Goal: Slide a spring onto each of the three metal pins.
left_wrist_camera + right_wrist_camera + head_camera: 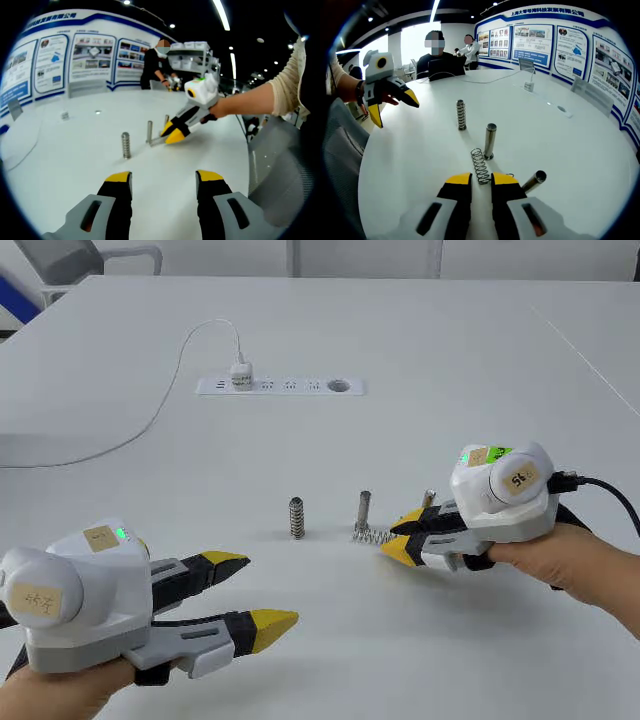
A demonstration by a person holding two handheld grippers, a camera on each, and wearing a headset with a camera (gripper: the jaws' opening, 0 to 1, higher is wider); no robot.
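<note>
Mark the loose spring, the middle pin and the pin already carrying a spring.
loose spring [480,166]: right gripper view, middle coils.
middle pin [490,142]: right gripper view, mid-shaft.
sprung pin [297,518]: head view, coils at mid-height.

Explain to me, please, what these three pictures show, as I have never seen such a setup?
There is no robot here: a person holds a two-jaw gripper in each hand. The head view comes from a headset camera looking down at the white table. The two round pictures come from cameras riding on the grippers. Three metal pins stand on the table. The first pin already wears a spring, the middle pin is bare, and the third pin, also bare, stands beside the right gripper. A power strip lies farther back. The left gripper is open and holds nothing. The right gripper's jaws sit close around one end of a loose spring lying flat; whether they grip it, I cannot tell.
</note>
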